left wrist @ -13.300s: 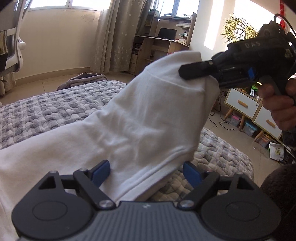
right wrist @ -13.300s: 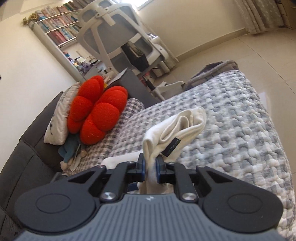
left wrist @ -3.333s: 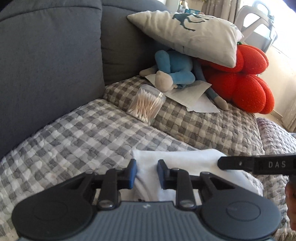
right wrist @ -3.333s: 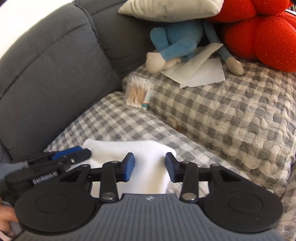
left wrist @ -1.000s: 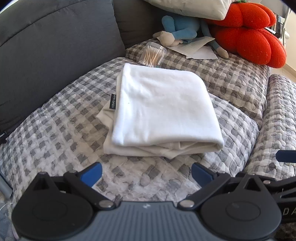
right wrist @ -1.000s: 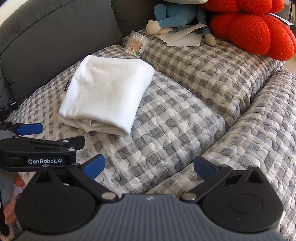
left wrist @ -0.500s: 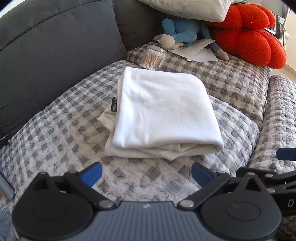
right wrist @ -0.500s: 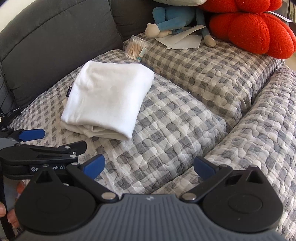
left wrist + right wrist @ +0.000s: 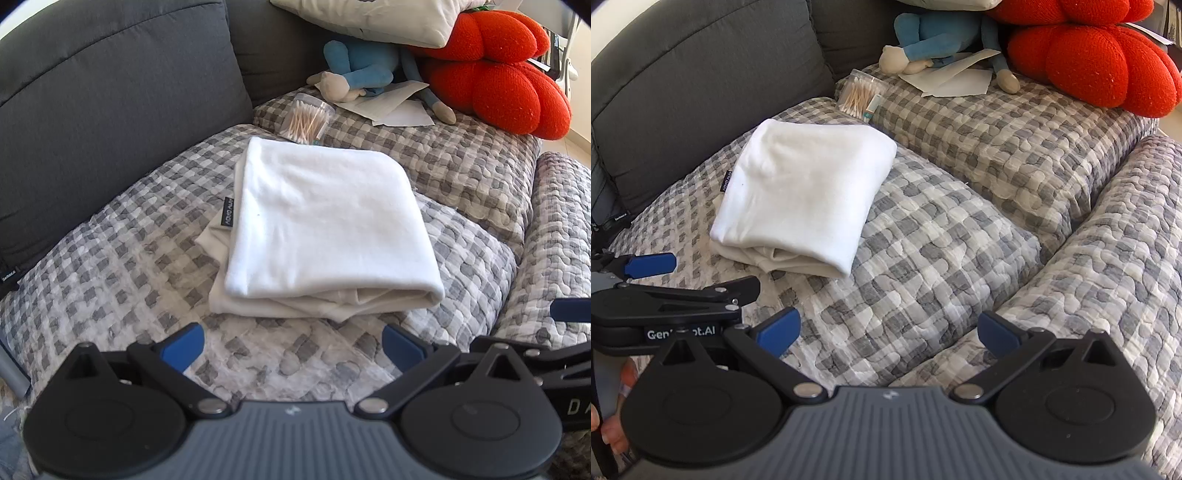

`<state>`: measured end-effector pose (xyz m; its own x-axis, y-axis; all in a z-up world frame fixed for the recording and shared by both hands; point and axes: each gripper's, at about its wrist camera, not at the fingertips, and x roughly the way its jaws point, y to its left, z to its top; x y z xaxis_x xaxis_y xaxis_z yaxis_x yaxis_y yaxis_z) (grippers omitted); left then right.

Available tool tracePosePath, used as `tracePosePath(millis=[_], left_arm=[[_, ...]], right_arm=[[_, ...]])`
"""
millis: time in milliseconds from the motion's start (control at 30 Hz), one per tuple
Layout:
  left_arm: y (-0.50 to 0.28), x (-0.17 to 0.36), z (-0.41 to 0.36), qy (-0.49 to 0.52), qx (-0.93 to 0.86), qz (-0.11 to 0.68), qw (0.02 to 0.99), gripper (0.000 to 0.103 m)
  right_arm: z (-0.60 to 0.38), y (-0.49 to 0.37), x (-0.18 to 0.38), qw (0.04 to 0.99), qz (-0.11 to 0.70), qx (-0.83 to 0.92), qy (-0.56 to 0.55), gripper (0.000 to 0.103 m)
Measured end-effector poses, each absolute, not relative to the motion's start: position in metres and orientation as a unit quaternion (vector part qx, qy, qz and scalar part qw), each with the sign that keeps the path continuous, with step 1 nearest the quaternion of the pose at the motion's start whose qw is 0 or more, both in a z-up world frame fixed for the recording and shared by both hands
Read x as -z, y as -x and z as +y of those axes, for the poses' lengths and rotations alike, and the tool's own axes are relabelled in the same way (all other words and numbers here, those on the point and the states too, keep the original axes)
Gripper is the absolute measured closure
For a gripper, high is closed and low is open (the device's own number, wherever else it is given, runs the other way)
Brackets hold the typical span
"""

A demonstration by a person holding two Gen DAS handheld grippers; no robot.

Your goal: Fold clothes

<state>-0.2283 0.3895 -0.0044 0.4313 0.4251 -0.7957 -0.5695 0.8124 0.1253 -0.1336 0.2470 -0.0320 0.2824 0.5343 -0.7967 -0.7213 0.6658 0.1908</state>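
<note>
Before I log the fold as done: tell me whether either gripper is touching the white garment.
No. The folded white garment lies alone on the checked sofa cover, with the left gripper and right gripper open and clear of it.

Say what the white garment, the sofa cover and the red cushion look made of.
Garment: soft matte knit, probably cotton jersey; folds limp, no sheen.
Sofa cover: quilted woven fabric in a grey check; puffed stitched cells.
Red cushion: fuzzy knit or plush, stuffed; nubby surface, bulging lobes.

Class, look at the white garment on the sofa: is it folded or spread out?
Folded. The white garment lies as a compact rectangle on the checked sofa cover, with stacked layers showing along its near edge.
</note>
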Motion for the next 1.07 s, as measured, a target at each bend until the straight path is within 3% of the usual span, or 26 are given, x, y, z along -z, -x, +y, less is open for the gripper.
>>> tracePosePath(millis=[1067], left_arm=[[0.207, -0.006, 0.377, 0.072, -0.271, 0.425, 0.861, 0.001]], right_arm=[[0.227, 0.125, 0.021, 0.822, 0.429, -0.367, 0.078, 0.000]])
